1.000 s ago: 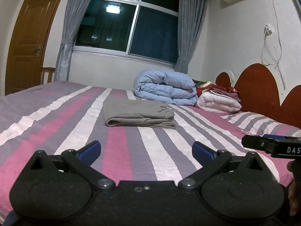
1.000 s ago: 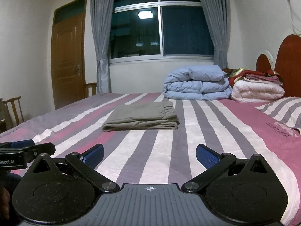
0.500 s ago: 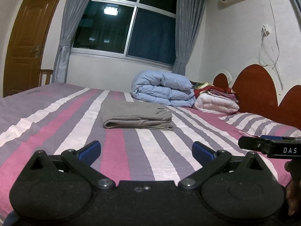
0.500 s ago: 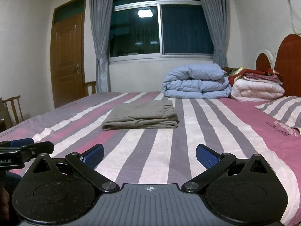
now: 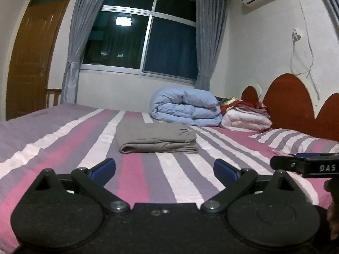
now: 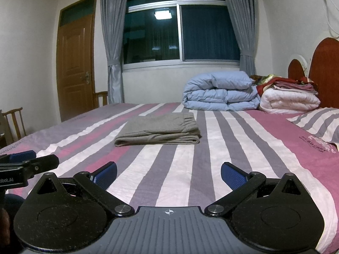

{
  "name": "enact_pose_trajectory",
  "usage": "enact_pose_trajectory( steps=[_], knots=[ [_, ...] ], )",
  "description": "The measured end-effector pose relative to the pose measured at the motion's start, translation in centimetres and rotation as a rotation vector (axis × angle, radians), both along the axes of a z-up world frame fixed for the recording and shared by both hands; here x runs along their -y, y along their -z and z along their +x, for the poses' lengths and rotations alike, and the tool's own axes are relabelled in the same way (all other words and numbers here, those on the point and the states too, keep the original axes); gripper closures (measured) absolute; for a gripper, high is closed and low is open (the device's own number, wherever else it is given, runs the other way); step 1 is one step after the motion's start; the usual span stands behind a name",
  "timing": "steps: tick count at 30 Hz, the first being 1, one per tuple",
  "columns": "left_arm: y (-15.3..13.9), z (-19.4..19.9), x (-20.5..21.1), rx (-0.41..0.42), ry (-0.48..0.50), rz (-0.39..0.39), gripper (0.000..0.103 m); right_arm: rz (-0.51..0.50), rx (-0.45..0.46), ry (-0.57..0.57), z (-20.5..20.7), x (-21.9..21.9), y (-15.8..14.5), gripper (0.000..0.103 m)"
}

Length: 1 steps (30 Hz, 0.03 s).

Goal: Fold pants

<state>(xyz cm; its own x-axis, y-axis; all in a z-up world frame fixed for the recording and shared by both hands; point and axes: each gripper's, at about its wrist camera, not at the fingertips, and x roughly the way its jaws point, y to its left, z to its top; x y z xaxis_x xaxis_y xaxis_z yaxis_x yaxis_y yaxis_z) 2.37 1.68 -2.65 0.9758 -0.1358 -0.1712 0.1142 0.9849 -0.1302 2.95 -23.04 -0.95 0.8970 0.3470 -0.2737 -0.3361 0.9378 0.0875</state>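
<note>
We judge the folding done: the pants (image 5: 156, 136) lie on the bed (image 5: 63, 144) as a flat grey stack of layers, well apart from both tools and short of the quilt (image 5: 186, 108) by the headboard. Its long axis runs across both views, left to right, with the rounded fold edge facing us and the waistband end toward the right. Our left hand-held gripper (image 5: 164, 167) stands wide with nothing between its blue pads, its jaws having just eased in slightly. Our right hand-held gripper (image 6: 168, 172) is also spread wide and empty. Both hover low over the near part of the bed. The next move probably calls only for drawing back, or smoothing the top layer if needed.
</note>
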Motion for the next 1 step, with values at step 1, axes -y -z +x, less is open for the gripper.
enact_pose_trajectory(
  steps=[1],
  knots=[
    [-0.04, 0.02, 0.00, 0.003, -0.002, 0.001, 0.009, -0.001, 0.000, 0.000, -0.01, -0.01, -0.01, 0.000]
  ],
)
